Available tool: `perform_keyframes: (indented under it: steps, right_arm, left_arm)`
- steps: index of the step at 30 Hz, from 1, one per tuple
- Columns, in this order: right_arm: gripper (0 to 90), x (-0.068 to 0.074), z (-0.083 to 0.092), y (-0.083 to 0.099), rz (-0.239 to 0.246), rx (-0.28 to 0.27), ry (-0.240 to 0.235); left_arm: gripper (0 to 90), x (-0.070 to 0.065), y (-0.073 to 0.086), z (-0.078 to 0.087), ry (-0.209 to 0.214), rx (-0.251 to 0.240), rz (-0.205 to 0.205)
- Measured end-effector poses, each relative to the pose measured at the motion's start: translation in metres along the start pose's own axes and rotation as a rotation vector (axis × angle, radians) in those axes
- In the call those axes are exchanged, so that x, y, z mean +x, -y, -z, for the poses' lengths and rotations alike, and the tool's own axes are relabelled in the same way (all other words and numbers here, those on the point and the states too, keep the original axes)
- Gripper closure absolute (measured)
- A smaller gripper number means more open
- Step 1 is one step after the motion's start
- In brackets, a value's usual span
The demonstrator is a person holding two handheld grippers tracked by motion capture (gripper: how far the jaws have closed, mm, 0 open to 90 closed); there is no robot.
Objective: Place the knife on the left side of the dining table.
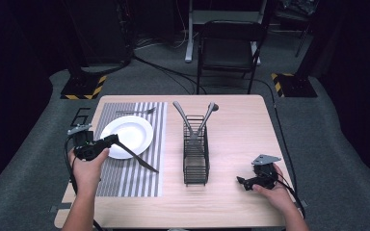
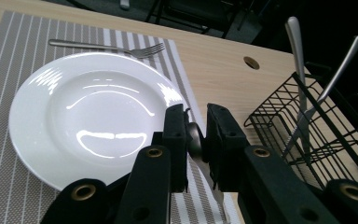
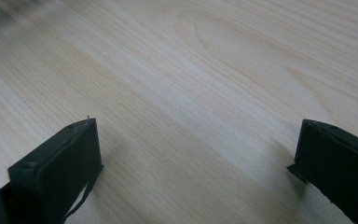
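Between the left gripper's [image 2: 196, 135] pads, a knife [image 1: 137, 157]

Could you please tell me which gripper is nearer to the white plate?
Left. The left gripper hovers at the white plate's near rim, holding a knife; the right gripper sits beyond the wire caddy.

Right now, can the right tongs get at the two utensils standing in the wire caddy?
Probably yes. The right tongs stand open over bare table, just right of the caddy, and nothing lies between. The utensil handles stick up above the rim. The left tongs are busy holding a knife by the plate.
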State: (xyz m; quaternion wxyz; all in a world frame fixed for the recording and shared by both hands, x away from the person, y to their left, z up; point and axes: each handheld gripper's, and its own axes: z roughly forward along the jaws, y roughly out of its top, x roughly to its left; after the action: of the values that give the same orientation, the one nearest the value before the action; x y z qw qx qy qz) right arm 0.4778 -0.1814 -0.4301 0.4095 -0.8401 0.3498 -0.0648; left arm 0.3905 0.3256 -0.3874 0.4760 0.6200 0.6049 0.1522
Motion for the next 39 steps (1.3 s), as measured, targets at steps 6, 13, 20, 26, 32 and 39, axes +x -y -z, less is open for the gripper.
perform_keyframes:
  steps: [6, 13, 20, 26, 32, 39]
  right_arm:
    - [0.0, 0.000, 0.000, 0.000, 0.000, 0.000, 0.000]
    - [0.0, 0.000, 0.000, 0.000, -0.003, 0.001, 0.005]
    - [0.0, 0.000, 0.000, 0.000, -0.002, 0.002, 0.005]
    - [0.0, 0.000, 0.000, 0.000, -0.003, 0.001, 0.006]
    - [0.0, 0.000, 0.000, 0.000, -0.002, 0.001, 0.005]
    - [0.0, 0.000, 0.000, 0.000, -0.003, 0.001, 0.006]
  left_arm:
    - [76.7, 0.016, 0.008, 0.000, -0.020, -0.009, 0.036]
    - [75.1, 0.035, 0.019, -0.001, -0.040, -0.014, 0.099]
    - [74.2, 0.049, 0.029, -0.003, -0.054, -0.023, 0.145]
    - [73.5, 0.057, 0.034, -0.005, -0.063, -0.027, 0.168]
    - [72.9, 0.064, 0.040, -0.006, -0.070, -0.024, 0.180]
    - [71.7, 0.074, 0.048, -0.008, -0.080, -0.007, 0.215]
